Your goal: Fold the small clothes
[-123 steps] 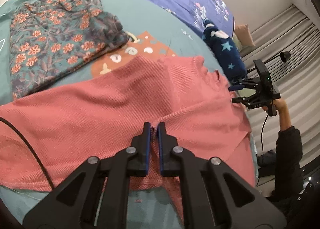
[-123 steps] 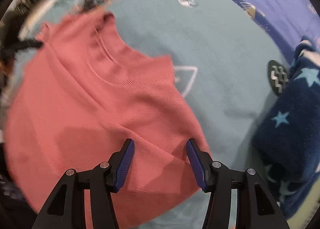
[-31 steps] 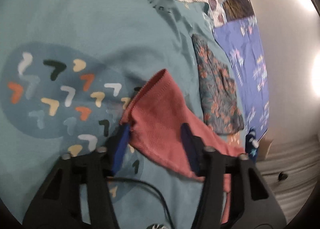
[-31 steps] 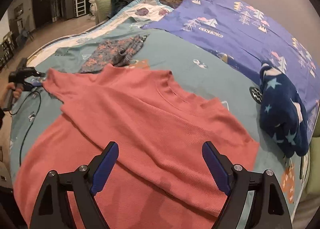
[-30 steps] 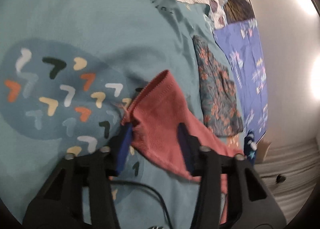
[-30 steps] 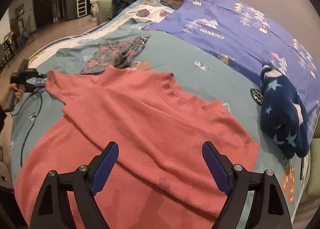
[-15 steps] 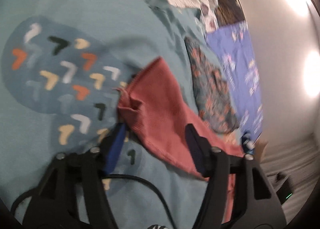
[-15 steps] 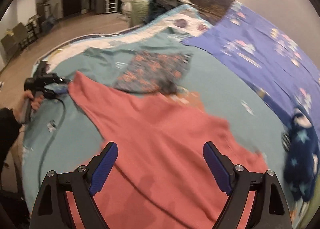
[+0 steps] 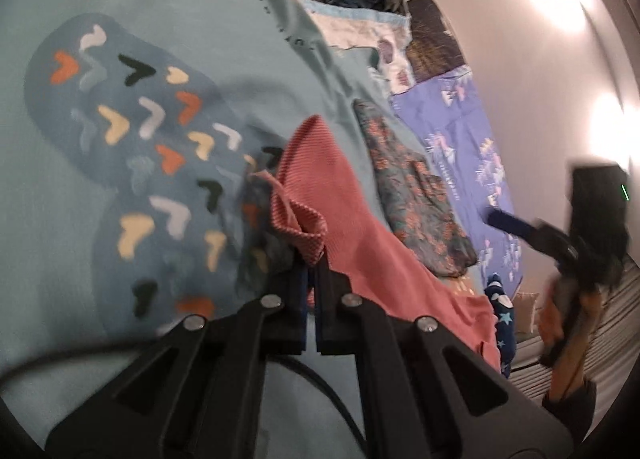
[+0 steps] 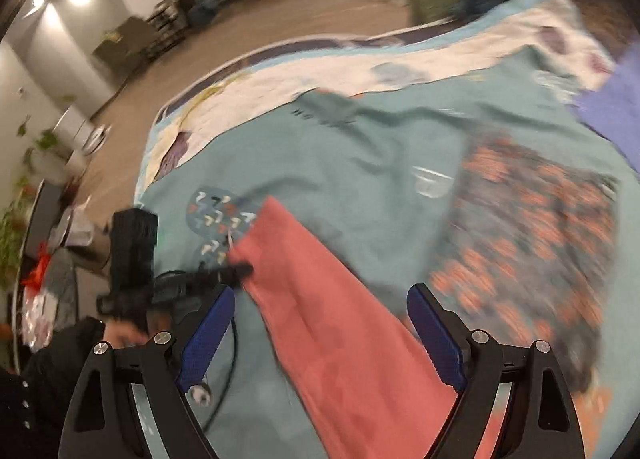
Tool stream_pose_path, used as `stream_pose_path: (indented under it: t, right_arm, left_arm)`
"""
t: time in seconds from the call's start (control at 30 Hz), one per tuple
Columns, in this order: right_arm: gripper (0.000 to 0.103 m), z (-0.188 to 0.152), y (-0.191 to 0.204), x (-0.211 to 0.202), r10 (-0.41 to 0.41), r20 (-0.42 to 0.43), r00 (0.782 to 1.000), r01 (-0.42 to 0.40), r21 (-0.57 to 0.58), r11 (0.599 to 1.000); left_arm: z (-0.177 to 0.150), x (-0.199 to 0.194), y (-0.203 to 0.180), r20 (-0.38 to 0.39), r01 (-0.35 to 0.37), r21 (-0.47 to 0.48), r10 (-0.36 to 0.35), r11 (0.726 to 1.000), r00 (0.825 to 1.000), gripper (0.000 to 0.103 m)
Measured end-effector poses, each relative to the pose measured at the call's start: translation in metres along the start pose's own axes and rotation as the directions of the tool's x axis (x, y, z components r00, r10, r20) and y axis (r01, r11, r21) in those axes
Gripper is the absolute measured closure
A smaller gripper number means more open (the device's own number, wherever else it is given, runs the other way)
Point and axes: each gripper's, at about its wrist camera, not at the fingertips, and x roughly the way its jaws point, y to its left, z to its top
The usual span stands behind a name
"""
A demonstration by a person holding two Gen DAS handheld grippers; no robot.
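A salmon-pink knit top [image 9: 360, 227] lies on the teal bed cover [image 9: 200, 19], one sleeve stretched out to a ribbed cuff. My left gripper [image 9: 310, 271] is shut on the bunched corner of that cuff, which puckers up just ahead of the fingertips. In the right wrist view the same pink sleeve [image 10: 320, 299] runs under my right gripper [image 10: 320, 323], whose blue pads stand wide open above it without touching. The left gripper [image 10: 240, 271] appears there at the sleeve's end, held by a hand in a dark sleeve.
A folded dark floral garment [image 9: 416, 195] [image 10: 540, 227] lies beside the pink top. A purple printed sheet [image 9: 468, 131] covers the far side. A navy star blanket [image 9: 500, 319] sits beyond. A black cable [image 10: 228, 359] trails on the cover. The bed edge and room floor [image 10: 200, 39] are to the left.
My left gripper has closed onto the sleeve cuff, bunching it. The right gripper has swung fast from over the top's body toward the sleeve end, still open.
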Motion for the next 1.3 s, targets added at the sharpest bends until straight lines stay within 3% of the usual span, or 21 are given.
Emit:
stream_pose_path:
  t: [0.1, 0.23, 0.37, 0.43, 0.53, 0.63, 0.67, 0.73, 0.77, 0.8, 0.83, 0.97, 1.07, 1.17, 1.3]
  right_arm:
    - [0.023, 0.022, 0.018, 0.047, 0.048, -0.105, 0.993, -0.058, -0.095, 0.994]
    - [0.025, 0.045, 0.036, 0.093, 0.028, -0.218, 0.975, -0.049, -0.091, 0.995]
    - [0.027, 0.058, 0.063, 0.121, -0.074, -0.274, 0.959, -0.005, -0.275, 0.961]
    - [0.04, 0.064, 0.059, 0.131, -0.077, -0.305, 0.949, -0.003, -0.254, 0.967]
    - [0.042, 0.075, 0.048, 0.147, -0.051, -0.309, 0.95, -0.008, -0.187, 0.982]
    - [0.044, 0.073, 0.048, 0.167, -0.082, -0.344, 0.935, 0.001, -0.23, 0.973]
    - [0.047, 0.071, 0.048, 0.172, -0.086, -0.358, 0.93, -0.001, -0.237, 0.972]
    - [0.07, 0.064, 0.047, 0.179, -0.071, -0.384, 0.921, -0.03, -0.25, 0.968]
    - [0.078, 0.061, 0.049, 0.18, -0.069, -0.381, 0.922, -0.043, -0.276, 0.96]
    - [0.095, 0.058, 0.05, 0.179, -0.044, -0.386, 0.921, -0.073, -0.283, 0.956]
    - [0.097, 0.057, 0.049, 0.178, -0.033, -0.393, 0.919, -0.087, -0.284, 0.955]
    - [0.1, 0.056, 0.048, 0.163, -0.027, -0.361, 0.932, -0.084, -0.288, 0.954]
    - [0.1, 0.058, 0.051, 0.139, -0.024, -0.304, 0.952, -0.072, -0.3, 0.951]
    - [0.1, 0.055, 0.054, 0.097, -0.005, -0.237, 0.972, -0.067, -0.293, 0.954]
    - [0.1, 0.05, 0.056, 0.035, -0.02, -0.155, 0.988, -0.026, -0.287, 0.958]
  left_arm:
    - [-0.008, 0.002, -0.013, 0.011, 0.005, 0.085, -0.006, 0.996, 1.0, 0.1]
    - [-0.016, 0.004, -0.025, 0.019, 0.018, 0.156, -0.022, 0.988, 1.0, 0.1]
    - [-0.015, 0.009, -0.019, -0.001, 0.035, 0.128, -0.035, 0.991, 0.999, 0.1]
    - [-0.015, 0.012, -0.015, -0.008, 0.031, 0.11, -0.031, 0.993, 1.0, 0.1]
    - [-0.017, 0.012, -0.009, -0.013, 0.031, 0.091, -0.03, 0.995, 0.999, 0.1]
    - [-0.016, 0.009, -0.005, -0.016, 0.045, 0.073, -0.044, 0.996, 0.999, 0.099]
    - [-0.016, 0.008, -0.004, -0.017, 0.045, 0.07, -0.044, 0.997, 0.999, 0.098]
    - [-0.016, 0.008, -0.002, -0.017, 0.043, 0.068, -0.042, 0.997, 0.999, 0.098]
    - [-0.016, 0.008, -0.002, -0.017, 0.042, 0.069, -0.041, 0.997, 0.999, 0.098]
    - [-0.016, 0.007, -0.002, -0.017, 0.041, 0.07, -0.04, 0.997, 0.999, 0.098]
    - [-0.016, 0.007, -0.001, -0.017, 0.042, 0.069, -0.04, 0.997, 0.999, 0.098]
    - [-0.014, 0.004, -0.004, -0.013, 0.034, 0.067, -0.033, 0.997, 0.999, 0.099]
    - [-0.01, -0.011, -0.021, 0.041, 0.006, 0.117, -0.011, 0.993, 0.999, 0.099]
    - [-0.004, -0.029, -0.043, 0.081, 0.001, 0.166, -0.015, 0.986, 0.997, 0.099]
    - [0.003, -0.048, -0.082, 0.099, 0.049, 0.204, -0.07, 0.978, 0.993, 0.099]
